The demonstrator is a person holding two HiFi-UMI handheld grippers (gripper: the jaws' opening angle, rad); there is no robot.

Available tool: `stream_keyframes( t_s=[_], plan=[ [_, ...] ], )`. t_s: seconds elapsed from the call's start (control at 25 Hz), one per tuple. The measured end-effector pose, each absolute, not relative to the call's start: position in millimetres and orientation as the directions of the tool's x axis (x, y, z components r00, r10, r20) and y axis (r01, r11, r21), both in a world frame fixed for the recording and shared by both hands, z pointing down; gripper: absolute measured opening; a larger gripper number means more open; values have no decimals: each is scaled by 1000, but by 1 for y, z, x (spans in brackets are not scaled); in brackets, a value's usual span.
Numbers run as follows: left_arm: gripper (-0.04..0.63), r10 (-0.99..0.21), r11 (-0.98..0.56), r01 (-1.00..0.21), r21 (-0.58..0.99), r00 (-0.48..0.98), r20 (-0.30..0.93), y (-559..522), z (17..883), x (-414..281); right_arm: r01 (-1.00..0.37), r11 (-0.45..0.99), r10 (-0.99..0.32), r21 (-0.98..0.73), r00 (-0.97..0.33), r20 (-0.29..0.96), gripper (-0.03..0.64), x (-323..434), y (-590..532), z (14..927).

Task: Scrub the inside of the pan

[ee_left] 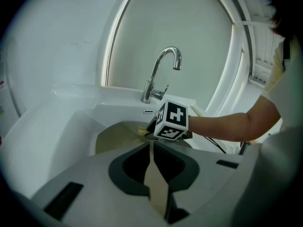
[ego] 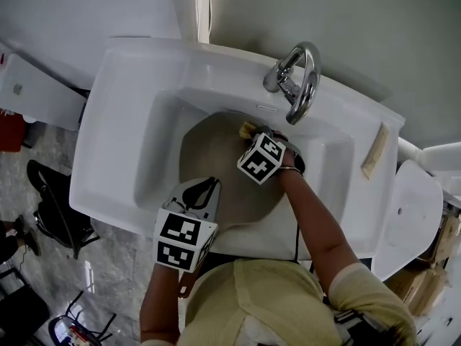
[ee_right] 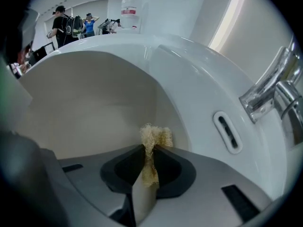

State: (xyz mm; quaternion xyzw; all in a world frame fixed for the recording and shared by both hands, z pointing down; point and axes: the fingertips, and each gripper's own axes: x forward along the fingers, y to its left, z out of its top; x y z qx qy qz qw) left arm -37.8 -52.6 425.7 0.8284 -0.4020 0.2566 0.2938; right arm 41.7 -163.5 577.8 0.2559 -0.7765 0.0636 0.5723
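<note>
A round pan point(ego: 216, 157) with a dull beige inside lies in the white sink point(ego: 130, 121). My left gripper point(ego: 204, 187) is at its near side, shut on a thin beige part of the pan point(ee_left: 154, 174) that runs between the jaws. My right gripper point(ego: 253, 132) reaches to the pan's far side below the faucet. It is shut on a yellowish fibrous scrubber point(ee_right: 154, 138), whose tuft sticks out past the jaws against the pan's wall point(ee_right: 85, 112). In the left gripper view the right gripper's marker cube point(ee_left: 173, 119) hides the scrubber's contact spot.
A chrome faucet point(ego: 295, 81) arches over the basin's back, with an overflow slot point(ee_right: 227, 132) under it. A beige bar point(ego: 374, 152) lies on the sink's right ledge. A white fixture point(ego: 418, 215) stands right of the sink. People point(ee_right: 71, 22) stand far off.
</note>
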Motion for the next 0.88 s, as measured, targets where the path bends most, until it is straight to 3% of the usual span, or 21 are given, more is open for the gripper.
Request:
stream_keyframes(
  t_s=[0.52,0.88],
  plan=[
    [72,-500,-503,-818,281,540,677,-45,429,-45,-450,889,-56,-82,-286,957,74,25,-123,602],
    [72,-496,-498,-823,274,530,688,-40,431,-46,-435,884,40,-172,-296,954,74,27,-102,599]
  ],
)
